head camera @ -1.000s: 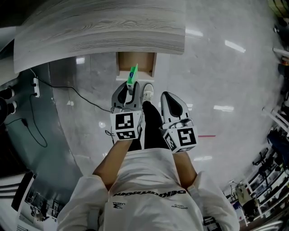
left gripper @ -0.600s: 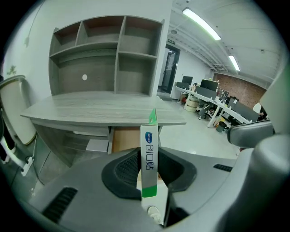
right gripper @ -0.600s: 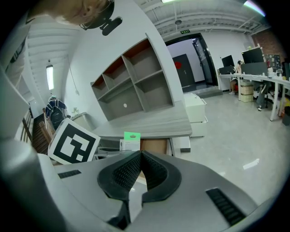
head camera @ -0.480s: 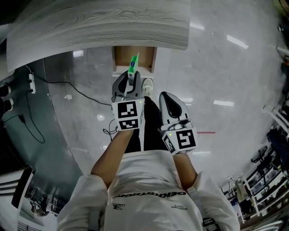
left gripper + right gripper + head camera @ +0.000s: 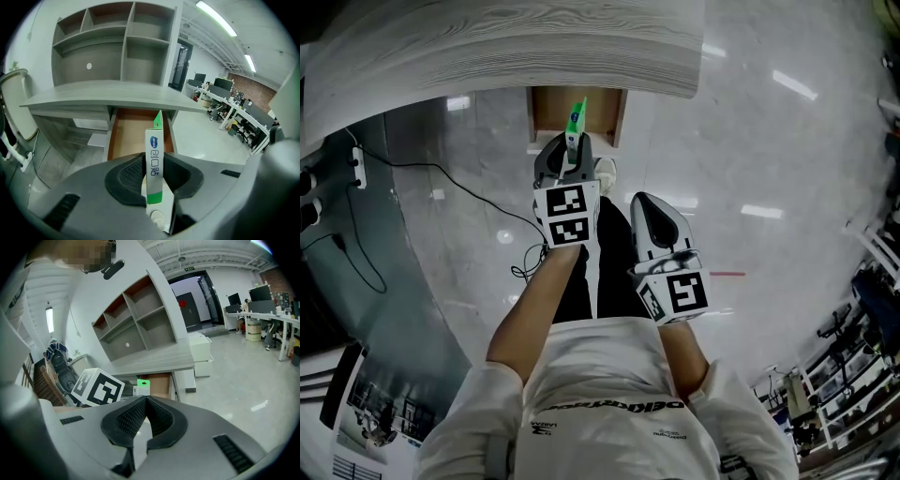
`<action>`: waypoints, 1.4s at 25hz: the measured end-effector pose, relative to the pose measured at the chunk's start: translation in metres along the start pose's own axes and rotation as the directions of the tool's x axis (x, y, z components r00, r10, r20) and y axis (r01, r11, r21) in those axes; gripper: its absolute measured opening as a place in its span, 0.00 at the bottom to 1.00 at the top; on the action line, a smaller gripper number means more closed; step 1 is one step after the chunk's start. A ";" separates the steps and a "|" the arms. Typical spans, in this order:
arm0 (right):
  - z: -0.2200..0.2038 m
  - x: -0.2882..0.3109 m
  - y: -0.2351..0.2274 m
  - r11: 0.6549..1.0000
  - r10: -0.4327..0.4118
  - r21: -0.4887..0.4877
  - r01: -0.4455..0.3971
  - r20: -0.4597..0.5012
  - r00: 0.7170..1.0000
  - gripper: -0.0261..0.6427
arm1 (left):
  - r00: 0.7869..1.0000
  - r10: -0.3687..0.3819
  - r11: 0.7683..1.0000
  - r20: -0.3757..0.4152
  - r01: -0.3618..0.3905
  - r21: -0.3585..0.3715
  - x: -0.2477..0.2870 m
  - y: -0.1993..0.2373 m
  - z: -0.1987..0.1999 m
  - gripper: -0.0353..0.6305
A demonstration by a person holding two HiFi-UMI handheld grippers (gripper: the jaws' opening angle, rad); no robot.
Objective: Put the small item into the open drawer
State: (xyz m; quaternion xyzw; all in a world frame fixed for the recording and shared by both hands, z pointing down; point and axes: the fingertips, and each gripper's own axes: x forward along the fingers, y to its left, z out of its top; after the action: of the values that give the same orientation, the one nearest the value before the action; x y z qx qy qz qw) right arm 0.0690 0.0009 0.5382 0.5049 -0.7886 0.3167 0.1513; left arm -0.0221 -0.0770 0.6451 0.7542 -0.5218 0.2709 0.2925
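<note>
A slim white box with a green top and green band [image 5: 155, 159] stands upright between the pads of my left gripper [image 5: 154, 176], which is shut on it. In the head view the box [image 5: 574, 123] sticks up from the left gripper [image 5: 569, 155] just in front of the open wooden drawer [image 5: 549, 108] under the grey desk. The drawer's brown floor [image 5: 129, 136] lies straight ahead of the box and looks bare. My right gripper [image 5: 649, 208] hangs lower right, jaws shut with nothing between them [image 5: 143, 401].
The grey wood-grain desk top [image 5: 506, 47] overhangs the drawer, with open shelves [image 5: 112, 47] above it. A black cable [image 5: 450, 183] runs over the glossy floor at left. The person's legs and a white shoe [image 5: 606, 171] are under the grippers.
The left gripper with the box has moved forward and down toward the drawer. The right gripper has sunk slightly beside it.
</note>
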 end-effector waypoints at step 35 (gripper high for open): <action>-0.016 0.017 -0.016 0.999 -0.034 0.021 0.034 -0.035 0.999 0.08 | 0.994 0.037 0.999 -0.101 -0.040 -0.027 0.066 0.019 -0.028 0.21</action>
State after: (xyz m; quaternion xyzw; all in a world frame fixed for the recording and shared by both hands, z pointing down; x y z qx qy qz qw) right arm 0.0749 -0.0053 0.5652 0.5144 -0.7737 0.3312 0.1647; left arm -0.0230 -0.1033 0.7140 0.7250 -0.5250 0.3064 0.3238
